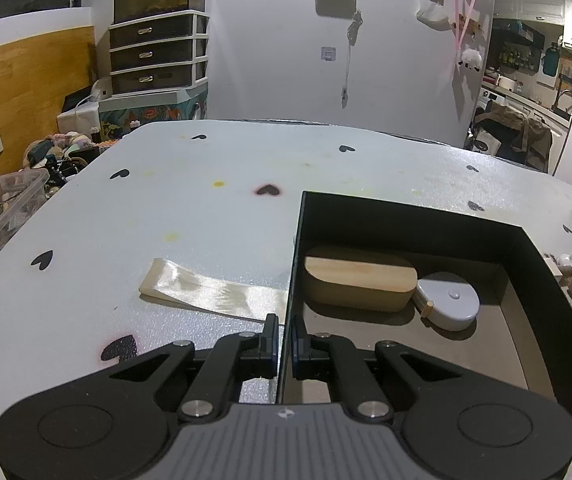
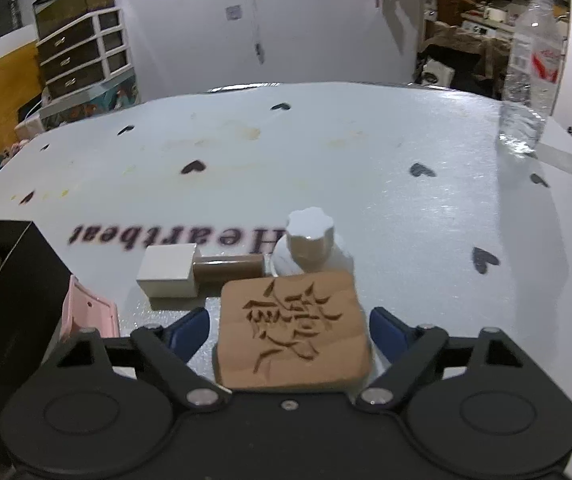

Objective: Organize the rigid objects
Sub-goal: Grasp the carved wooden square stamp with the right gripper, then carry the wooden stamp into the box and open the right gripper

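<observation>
A black open-topped box (image 1: 413, 216) is set on the table; inside it a rounded wooden block (image 1: 359, 278) is laid flat, with a grey teardrop-shaped case (image 1: 447, 300) touching its right end. A pale glossy strip (image 1: 214, 292) is laid flat just left of the box wall. Elsewhere a tan wooden tile (image 2: 291, 340) carved with a character is seen lying flat. Behind it are lined up a white cube (image 2: 168, 270), a brown cylinder (image 2: 228, 268) on its side, and an upright white flower-topped knob (image 2: 309, 244). A pink piece (image 2: 86, 312) is placed beside the box.
</observation>
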The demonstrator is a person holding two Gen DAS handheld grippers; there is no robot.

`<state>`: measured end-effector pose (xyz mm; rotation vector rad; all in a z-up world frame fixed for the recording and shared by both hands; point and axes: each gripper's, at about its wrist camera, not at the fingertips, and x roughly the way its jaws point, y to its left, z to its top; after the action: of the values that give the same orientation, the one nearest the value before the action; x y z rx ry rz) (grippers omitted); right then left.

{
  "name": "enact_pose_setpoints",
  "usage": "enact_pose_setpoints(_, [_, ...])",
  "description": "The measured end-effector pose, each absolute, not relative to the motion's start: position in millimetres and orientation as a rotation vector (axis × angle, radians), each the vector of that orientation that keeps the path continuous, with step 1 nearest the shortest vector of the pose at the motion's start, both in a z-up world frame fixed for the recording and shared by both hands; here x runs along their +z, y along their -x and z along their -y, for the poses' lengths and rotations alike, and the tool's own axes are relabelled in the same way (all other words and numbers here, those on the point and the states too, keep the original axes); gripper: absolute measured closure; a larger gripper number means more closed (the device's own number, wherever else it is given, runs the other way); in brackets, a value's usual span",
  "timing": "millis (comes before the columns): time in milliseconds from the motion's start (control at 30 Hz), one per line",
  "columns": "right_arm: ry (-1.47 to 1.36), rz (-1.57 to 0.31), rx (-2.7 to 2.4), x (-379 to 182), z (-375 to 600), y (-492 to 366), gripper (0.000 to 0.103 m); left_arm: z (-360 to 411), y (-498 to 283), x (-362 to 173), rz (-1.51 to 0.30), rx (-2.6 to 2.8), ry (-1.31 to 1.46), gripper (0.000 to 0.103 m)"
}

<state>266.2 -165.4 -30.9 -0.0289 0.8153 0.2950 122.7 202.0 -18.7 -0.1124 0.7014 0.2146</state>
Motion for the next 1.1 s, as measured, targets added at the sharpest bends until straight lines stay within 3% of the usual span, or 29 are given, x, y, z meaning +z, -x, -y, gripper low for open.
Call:
enact_pose_setpoints(100, [0.098,-0.817,0.298,-32.8,159.5,-266.3,0.027,-202.3,-122.5,-18.4,-0.701,0.215,0.115,0.097])
enact_pose_setpoints(367, [0.178,-0.78,0.295,-27.7,160.0,-259.4,0.027,-202.6,-120.8,-17.4,-0.699,0.215,0.117,0.097])
enact_pose_setpoints(633, [0.184,-0.628,0.427,23.2,149.1,-238.1,0.027,-198.9,-113.3,-16.1,-0.696,0.214,0.107,0.097])
enact_pose_setpoints(867, [0.292,-0.537,0.763,60.6,89.0,-220.7,0.027,-198.6,-105.8,-14.4,-0.686,0.21,0.113,0.097])
enact_pose_setpoints(1100, [0.487,-0.577,1.059,52.5,2.3,-213.9,0.027,-199.3,-97.7,-12.5,-0.682,0.198,0.117,0.097])
